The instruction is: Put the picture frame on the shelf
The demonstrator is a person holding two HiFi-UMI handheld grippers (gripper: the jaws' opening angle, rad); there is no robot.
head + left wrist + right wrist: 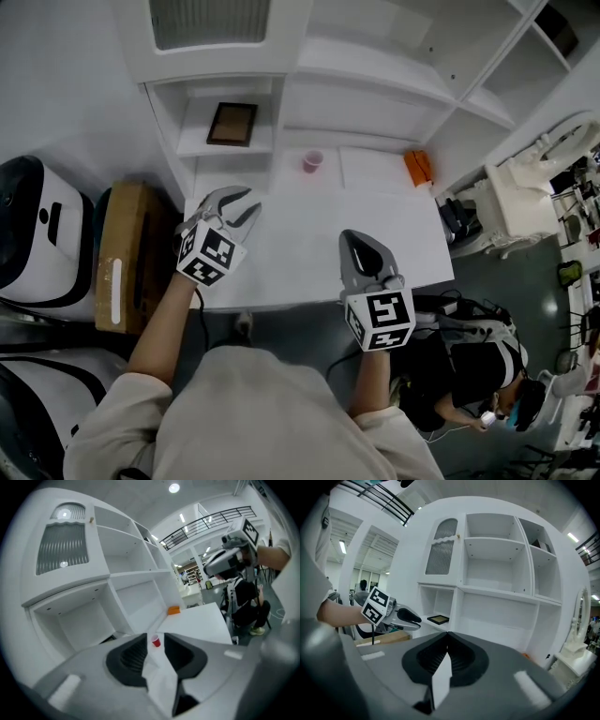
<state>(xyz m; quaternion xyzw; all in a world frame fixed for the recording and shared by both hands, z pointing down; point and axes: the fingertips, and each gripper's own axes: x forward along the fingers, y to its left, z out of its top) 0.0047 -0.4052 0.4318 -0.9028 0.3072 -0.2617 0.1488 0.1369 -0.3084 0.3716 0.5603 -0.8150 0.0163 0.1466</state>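
Observation:
A dark picture frame point(232, 124) lies flat on the low shelf of the white cabinet's left cubby, and it shows in the right gripper view as the picture frame point(438, 619). My left gripper point(253, 204) hovers over the white table's left end, below that cubby and apart from the frame. Its jaws stand a narrow gap apart with nothing between them; the left gripper point(154, 634) shows only a far pink cup point(156, 642) through the gap. My right gripper point(352, 234) hangs over the table's front middle. The right gripper point(448, 633) is shut and empty.
The white table point(309, 262) carries a pink cup point(312, 161) and an orange block point(418, 168) at its back. A cardboard box point(127, 253) and a white machine point(37, 234) stand at the left. A person point(469, 375) crouches at the right front.

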